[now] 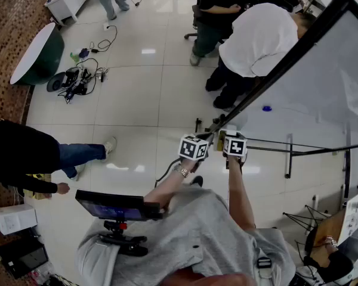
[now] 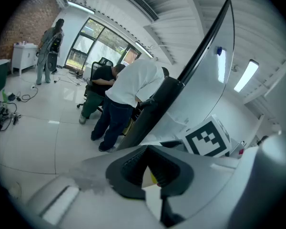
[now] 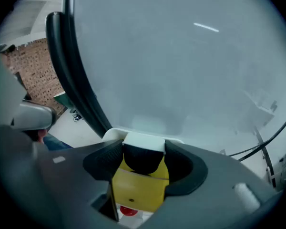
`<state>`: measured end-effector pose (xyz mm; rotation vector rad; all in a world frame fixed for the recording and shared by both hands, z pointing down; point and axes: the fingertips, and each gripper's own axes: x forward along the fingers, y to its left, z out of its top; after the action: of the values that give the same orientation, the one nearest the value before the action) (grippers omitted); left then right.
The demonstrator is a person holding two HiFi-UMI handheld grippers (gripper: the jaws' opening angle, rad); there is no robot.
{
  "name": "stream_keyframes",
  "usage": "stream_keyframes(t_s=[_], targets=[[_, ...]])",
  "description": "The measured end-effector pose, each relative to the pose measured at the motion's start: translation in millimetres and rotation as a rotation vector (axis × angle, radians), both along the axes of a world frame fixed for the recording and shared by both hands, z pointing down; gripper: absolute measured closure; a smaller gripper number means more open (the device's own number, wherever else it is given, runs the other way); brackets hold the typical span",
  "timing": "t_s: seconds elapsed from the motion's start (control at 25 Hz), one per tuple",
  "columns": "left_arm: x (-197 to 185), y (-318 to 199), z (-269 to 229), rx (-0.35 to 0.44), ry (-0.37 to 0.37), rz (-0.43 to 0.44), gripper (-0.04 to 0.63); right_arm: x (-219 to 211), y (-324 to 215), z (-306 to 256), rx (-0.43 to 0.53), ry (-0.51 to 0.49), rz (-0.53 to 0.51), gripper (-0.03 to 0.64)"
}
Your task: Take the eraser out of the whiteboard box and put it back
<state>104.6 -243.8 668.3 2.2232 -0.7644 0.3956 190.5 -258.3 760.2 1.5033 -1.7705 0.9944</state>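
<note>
Step in hand: I am judging this as the lift-out or the return; the eraser (image 3: 139,185) is sitting right at the whiteboard box (image 3: 115,133).
Right gripper (image 3: 144,159): I am clamping the eraser between both pads.
Left gripper (image 2: 150,168): I am holding the jaws narrow on a pale edge, apparently the box wall.
Technique: I am keeping the eraser square to the box opening, moving it straight, and steadying the box.
Eraser appearance: it is showing a yellow body with a black top.
Eraser location: it is lying at the foot of the whiteboard (image 3: 181,70), just above a small red item (image 3: 128,210).
</note>
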Motion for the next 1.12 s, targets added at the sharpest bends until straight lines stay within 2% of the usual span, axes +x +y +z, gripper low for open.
stream_keyframes(t_s=[0.12, 0.32, 0.44, 0.56, 0.68, 0.96, 1.04, 1.12], targets=[[5.0, -12.9, 11.3, 0.001, -0.004, 0.002, 0.591, 18.7, -17.4, -21.0, 0.102, 0.045, 0.013, 0.342], [-3.1, -18.8, 10.0, 0.007, 0.005, -0.017, 0.591, 16.8, 7.6, -108.9, 0.304, -0.055, 0.054, 0.344], [-12.9, -17.6, 13.0, 0.004, 0.002, -0.027, 0.591, 10.9, 28.8, -144.9, 0.358, -0.111, 0.049, 0.344], [-13.1, -15.3, 14.8, -0.003, -0.005, -0.024, 0.591, 10.9, 40.6, -145.8, 0.348, -0.14, 0.051, 0.344], [-9.7, -10.9, 16.8, -0.012, -0.005, -0.007, 0.591, 6.9, 43.8, -114.6, 0.286, -0.114, 0.037, 0.344], [-9.5, 1.9, 25.4, -0.017, -0.024, 0.02, 0.591, 8.2, 37.3, -21.1, 0.167, 0.032, 0.032, 0.341], [-13.0, 6.4, 21.9, -0.014, -0.026, 0.028, 0.591, 8.7, 38.8, -6.6, 0.14, 0.063, 0.039, 0.336], [-16.8, 14.5, 24.1, -0.022, -0.023, 0.039, 0.591, 4.2, 41.4, -7.5, 0.146, 0.053, 0.046, 0.308]])
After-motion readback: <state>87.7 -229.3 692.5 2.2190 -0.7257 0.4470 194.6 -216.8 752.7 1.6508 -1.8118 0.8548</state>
